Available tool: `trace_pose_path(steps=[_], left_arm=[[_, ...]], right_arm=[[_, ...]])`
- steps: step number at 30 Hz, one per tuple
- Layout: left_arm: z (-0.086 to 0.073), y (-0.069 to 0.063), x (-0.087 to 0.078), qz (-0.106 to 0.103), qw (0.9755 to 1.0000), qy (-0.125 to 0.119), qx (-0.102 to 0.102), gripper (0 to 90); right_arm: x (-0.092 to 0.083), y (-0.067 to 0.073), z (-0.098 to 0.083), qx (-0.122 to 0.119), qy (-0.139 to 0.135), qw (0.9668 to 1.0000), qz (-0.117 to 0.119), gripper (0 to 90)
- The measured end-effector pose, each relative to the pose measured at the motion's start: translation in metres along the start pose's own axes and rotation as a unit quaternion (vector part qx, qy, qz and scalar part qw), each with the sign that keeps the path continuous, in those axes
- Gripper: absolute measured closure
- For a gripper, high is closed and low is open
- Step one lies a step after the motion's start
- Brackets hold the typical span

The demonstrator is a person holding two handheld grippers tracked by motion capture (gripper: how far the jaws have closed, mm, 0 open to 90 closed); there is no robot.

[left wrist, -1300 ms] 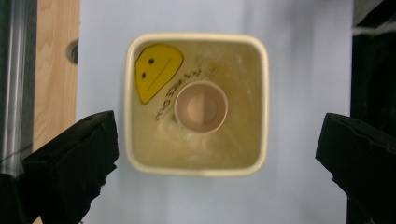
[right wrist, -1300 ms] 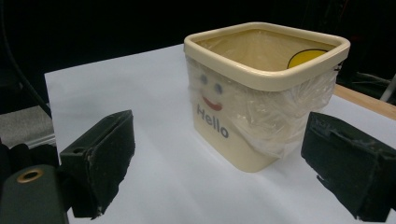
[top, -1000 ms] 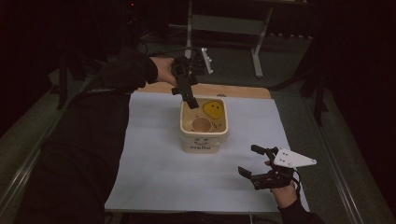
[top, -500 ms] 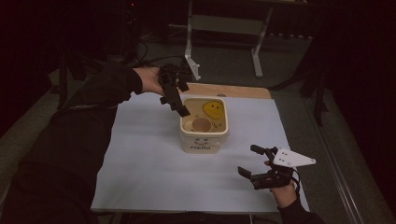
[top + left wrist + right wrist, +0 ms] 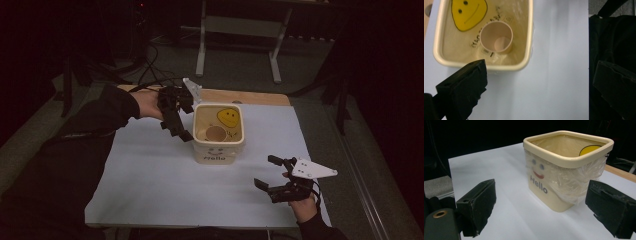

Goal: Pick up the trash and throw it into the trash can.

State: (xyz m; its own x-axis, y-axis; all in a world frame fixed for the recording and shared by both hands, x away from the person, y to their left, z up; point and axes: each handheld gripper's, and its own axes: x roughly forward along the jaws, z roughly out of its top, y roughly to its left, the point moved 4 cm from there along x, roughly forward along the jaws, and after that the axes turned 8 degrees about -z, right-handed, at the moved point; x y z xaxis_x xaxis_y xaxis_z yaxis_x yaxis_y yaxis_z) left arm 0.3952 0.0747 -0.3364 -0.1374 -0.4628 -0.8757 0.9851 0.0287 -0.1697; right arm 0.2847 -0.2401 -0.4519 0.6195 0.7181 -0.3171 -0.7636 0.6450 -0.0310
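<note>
A cream square bin (image 5: 218,152) with a "Hello" face and a clear plastic liner stands mid-table on a white sheet (image 5: 150,180). Inside it a brown paper cup (image 5: 215,133) lies tipped, its mouth facing up toward the camera in the left gripper view, beside a yellow smiley (image 5: 467,12). My left gripper (image 5: 176,125) hovers open just left of the bin (image 5: 484,65), above the cup (image 5: 496,37), holding nothing. My right gripper (image 5: 265,171) is open near the sheet's front right corner, facing the bin (image 5: 554,190) from a short way off.
A strip of wooden tabletop (image 5: 260,97) shows behind the sheet. A metal stand (image 5: 240,25) is on the floor beyond the table. A dark sleeve (image 5: 75,150) covers the sheet's left edge. Bare sheet lies in front of the bin.
My left gripper has drawn back from over the bin's far rim to its left side, lower and nearer the person. The cup stays in the bin. The right gripper has not moved.
</note>
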Motion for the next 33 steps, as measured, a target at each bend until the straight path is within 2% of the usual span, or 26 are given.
trace_pose_path(steps=[4, 8, 16, 24, 25, 27, 30, 33], left_arm=[[-0.015, -0.006, 0.000, 0.001, 0.9998, -0.016, -0.010, 0.4], [-0.027, -0.011, 0.002, 0.004, 0.9996, -0.020, -0.018, 0.4], [-0.051, -0.023, 0.008, 0.011, 0.9977, -0.056, -0.035, 0.4], [-0.073, -0.040, 0.023, 0.005, 0.9964, -0.071, -0.046, 0.4], [-0.076, -0.042, 0.024, 0.008, 0.9957, -0.077, -0.051, 0.4], [-0.080, -0.046, 0.027, 0.002, 0.9949, -0.085, -0.055, 0.4], [-0.087, -0.052, 0.034, 0.010, 0.9949, -0.083, -0.057, 0.4], [-0.093, -0.057, 0.041, 0.007, 0.9937, -0.093, -0.062, 0.4]], right_arm=[[0.000, 0.000, 0.000, -0.001, 0.000, 1.0000, 0.000, 9.6], [0.000, 0.000, 0.000, 0.000, 0.001, 1.0000, 0.000, 9.6], [0.000, 0.000, 0.000, 0.000, 0.001, 1.0000, -0.001, 9.6], [0.002, 0.001, 0.000, -0.001, 0.003, 1.0000, -0.001, 9.6], [0.002, 0.001, 0.000, -0.002, 0.003, 1.0000, -0.001, 9.6], [0.002, 0.001, 0.000, 0.000, 0.003, 1.0000, -0.001, 9.6], [0.002, 0.001, 0.000, -0.001, 0.003, 1.0000, -0.001, 9.6], [0.002, 0.002, 0.000, -0.001, 0.004, 1.0000, -0.001, 9.6]])
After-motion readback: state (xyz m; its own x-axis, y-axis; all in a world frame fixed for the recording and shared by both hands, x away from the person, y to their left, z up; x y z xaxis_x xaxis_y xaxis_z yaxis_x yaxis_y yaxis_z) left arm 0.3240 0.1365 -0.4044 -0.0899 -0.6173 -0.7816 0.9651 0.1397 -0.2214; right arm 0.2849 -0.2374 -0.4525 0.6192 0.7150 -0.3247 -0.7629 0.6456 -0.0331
